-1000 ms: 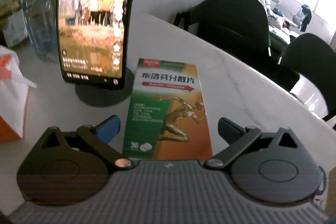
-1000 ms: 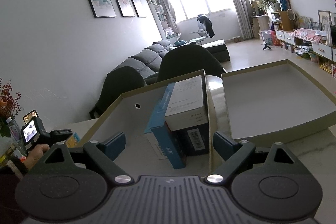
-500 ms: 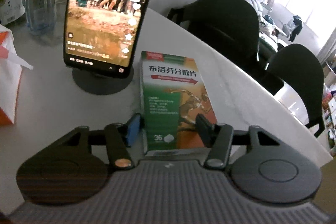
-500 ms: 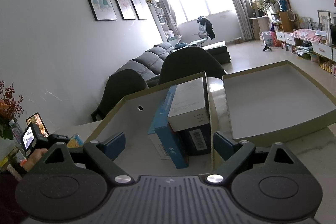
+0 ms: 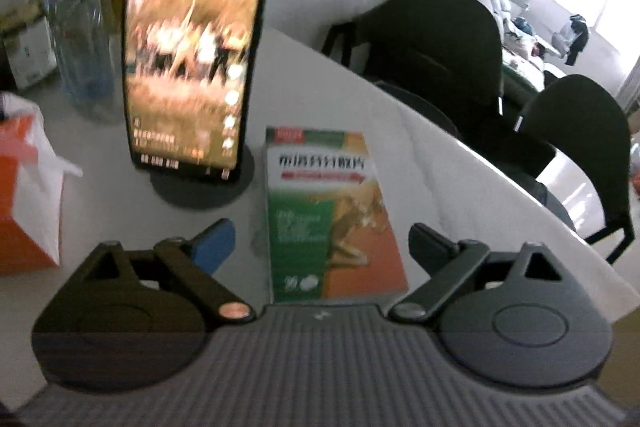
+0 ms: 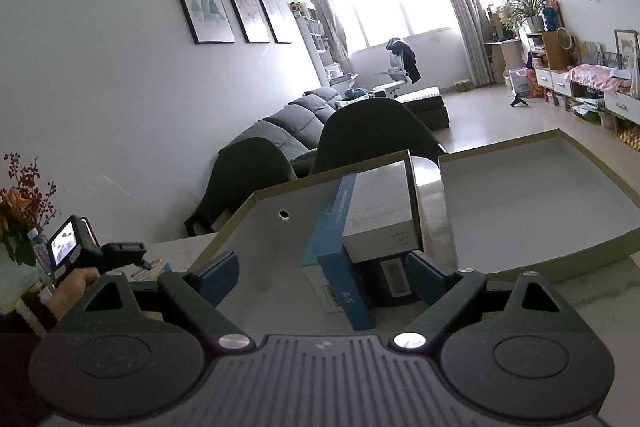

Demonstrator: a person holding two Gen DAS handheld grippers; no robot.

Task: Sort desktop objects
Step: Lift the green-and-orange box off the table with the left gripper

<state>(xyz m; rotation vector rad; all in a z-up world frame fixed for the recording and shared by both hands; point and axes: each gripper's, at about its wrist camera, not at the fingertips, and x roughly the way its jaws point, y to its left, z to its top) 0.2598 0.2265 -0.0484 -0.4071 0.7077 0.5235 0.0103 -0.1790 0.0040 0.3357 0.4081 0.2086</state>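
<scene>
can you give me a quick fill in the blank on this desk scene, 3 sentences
1. The green and orange medicine box lies flat on the white table, just right of the ____ propped on a round stand.
2. The fingers of the left gripper are ____ either side of that box.
3. In the right wrist view, the white box rests on a ____ box inside the tray.

Missing words: phone; apart; blue

Left gripper (image 5: 320, 247), jaws opening wide, over a flat green-and-orange medicine box (image 5: 328, 211) (untouched); a phone on its stand (image 5: 196, 43) ahead-left.
</scene>
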